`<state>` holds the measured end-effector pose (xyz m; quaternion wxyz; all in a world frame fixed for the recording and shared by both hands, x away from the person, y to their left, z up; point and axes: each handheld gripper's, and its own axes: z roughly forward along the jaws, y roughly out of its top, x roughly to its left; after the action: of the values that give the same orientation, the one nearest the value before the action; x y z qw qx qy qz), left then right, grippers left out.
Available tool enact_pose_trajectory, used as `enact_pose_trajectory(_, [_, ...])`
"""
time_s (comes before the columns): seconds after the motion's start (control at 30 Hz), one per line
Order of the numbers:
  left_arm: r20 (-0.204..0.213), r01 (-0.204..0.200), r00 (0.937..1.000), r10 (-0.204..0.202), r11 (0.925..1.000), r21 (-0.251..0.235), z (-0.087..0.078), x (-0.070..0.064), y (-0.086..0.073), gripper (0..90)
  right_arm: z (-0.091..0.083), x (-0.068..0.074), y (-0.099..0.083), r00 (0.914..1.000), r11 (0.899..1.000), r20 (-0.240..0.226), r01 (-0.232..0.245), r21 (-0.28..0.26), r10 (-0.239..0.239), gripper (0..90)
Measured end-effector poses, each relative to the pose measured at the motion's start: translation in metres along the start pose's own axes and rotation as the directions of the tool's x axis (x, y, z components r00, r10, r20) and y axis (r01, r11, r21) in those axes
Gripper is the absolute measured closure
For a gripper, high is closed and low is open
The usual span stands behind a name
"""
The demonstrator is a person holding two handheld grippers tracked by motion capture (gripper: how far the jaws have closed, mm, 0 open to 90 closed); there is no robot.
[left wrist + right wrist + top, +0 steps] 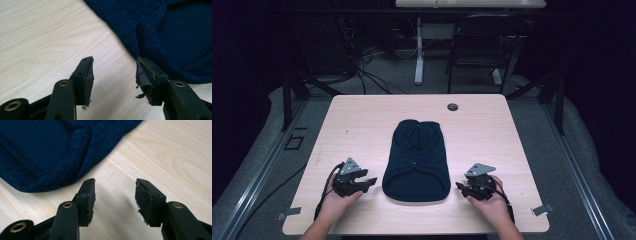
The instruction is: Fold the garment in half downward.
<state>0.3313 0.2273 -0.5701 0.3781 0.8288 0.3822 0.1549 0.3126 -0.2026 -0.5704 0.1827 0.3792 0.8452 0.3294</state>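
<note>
A dark navy knitted garment (417, 160) lies flat in the middle of the light wood table (362, 120), its wide hem toward the near edge. My left gripper (371, 181) rests on the table just left of the hem, open, nothing between its jaws. In the left gripper view the left gripper (114, 72) points at bare wood with the garment's hem (175, 45) beside its right jaw. My right gripper (458, 186) sits just right of the hem, open. In the right gripper view the right gripper (115, 192) is over wood, the knitted hem (50, 157) up and to the left.
A round grommet hole (452, 107) sits near the table's far edge. Behind the table stand a dark chair (482, 45) and a white desk leg (419, 50) with cables on the floor. Metal clips (542, 210) stick out at the near corners.
</note>
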Motion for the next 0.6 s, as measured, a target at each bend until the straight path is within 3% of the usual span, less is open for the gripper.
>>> enact_pose_trajectory(0.23, [-0.001, 0.002, 1.0, -0.002, 1.0, -0.002, -0.0006, 0.0001, -0.0004, 48.2, 0.0007, 0.0, 0.0002, 0.9999, 1.0, -0.011, -0.002, 0.01, 0.002, 50.0])
enact_pose_trajectory(0.47, [0.013, -0.008, 0.9999, 0.008, 1.0, -0.006, -0.0025, -0.0003, 0.0012, 49.5, 0.0008, 0.0018, 0.004, 0.9992, 0.999, -0.019, 0.035, 0.012, -0.035, 50.1])
enact_pose_trajectory(0.6, [0.02, -0.007, 0.9998, 0.007, 0.9999, -0.008, -0.0033, 0.0004, 0.0043, 50.0, 0.0015, 0.0013, 0.0057, 0.9988, 0.999, -0.036, 0.032, 0.011, -0.032, 50.1])
